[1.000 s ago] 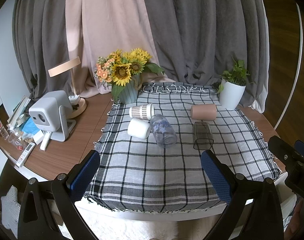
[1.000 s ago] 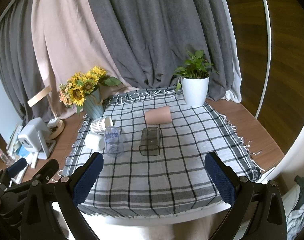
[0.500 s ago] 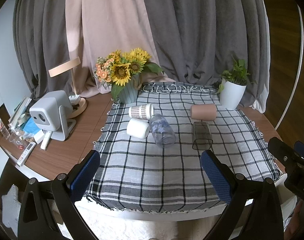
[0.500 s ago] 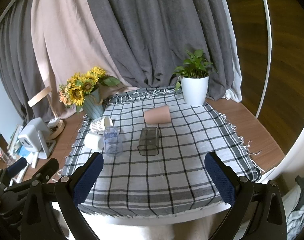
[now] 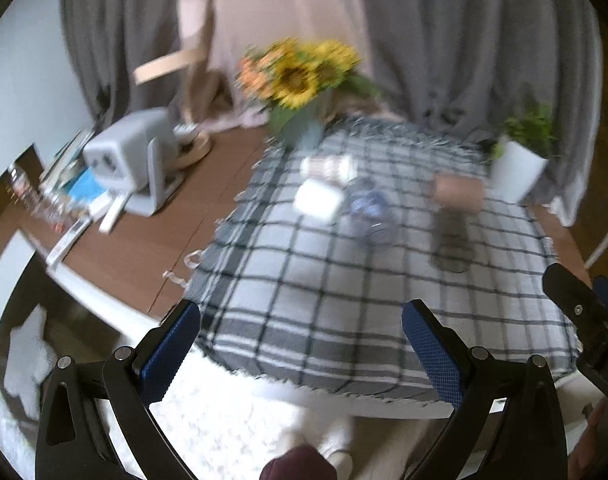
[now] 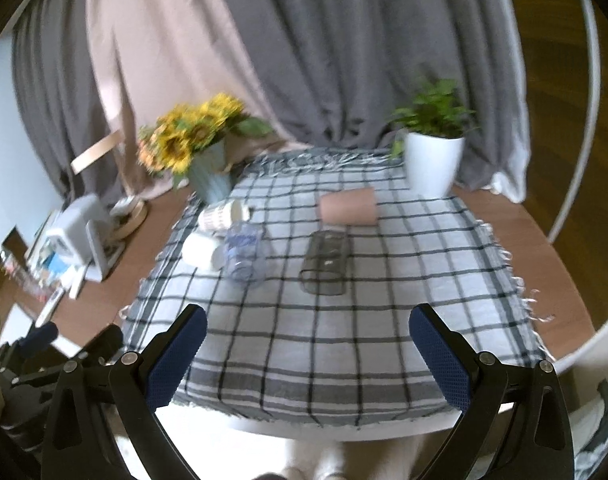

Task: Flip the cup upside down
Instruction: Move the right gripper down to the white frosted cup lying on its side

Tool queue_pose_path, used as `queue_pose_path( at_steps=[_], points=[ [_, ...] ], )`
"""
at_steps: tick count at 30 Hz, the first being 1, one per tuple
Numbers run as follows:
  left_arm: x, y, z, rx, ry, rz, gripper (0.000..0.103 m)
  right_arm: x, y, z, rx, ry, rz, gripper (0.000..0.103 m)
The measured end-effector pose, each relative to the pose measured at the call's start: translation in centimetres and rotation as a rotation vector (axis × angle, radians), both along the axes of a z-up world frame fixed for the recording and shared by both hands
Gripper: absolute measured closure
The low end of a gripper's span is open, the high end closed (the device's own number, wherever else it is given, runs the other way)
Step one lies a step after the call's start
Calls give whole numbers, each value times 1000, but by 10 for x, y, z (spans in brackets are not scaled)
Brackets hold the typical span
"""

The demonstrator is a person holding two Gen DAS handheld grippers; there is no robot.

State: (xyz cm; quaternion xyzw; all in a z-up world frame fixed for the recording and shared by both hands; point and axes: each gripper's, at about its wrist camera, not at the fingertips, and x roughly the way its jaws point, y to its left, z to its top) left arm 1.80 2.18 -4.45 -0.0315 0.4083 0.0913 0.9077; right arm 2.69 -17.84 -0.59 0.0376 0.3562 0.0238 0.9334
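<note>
Fingers (image 6: pixel 171 356) stay spread; both views now blur, cups (image 6: pixel 348 210) unmoved.

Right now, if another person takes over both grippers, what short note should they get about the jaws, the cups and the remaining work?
Left gripper: jaws open, empty, short of the checked cloth.
Right gripper: jaws open, empty, over the cloth's near edge.
Five cups lie on their sides on the cloth: pink paper cup, dark clear square cup, clear printed glass, plain white cup, patterned white cup.
Done: nothing; no cup is gripped or flipped.
Left: grasp a cup and set it rim down.
</note>
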Motion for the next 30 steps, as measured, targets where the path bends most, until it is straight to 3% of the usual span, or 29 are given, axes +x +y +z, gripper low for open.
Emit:
queue_pose_path(
  at_steps=[6,17,30],
  points=[
    [33,45,-27,-28,89,124,0,45,42,-19,-39,65,130,1],
    [119,119,-72,-77,236,248,0,167,135,-65,-128,275,322,1],
    [190,148,-127,-98,397,249,0,261,214,-116,-379,464,454,4]
  ],
)
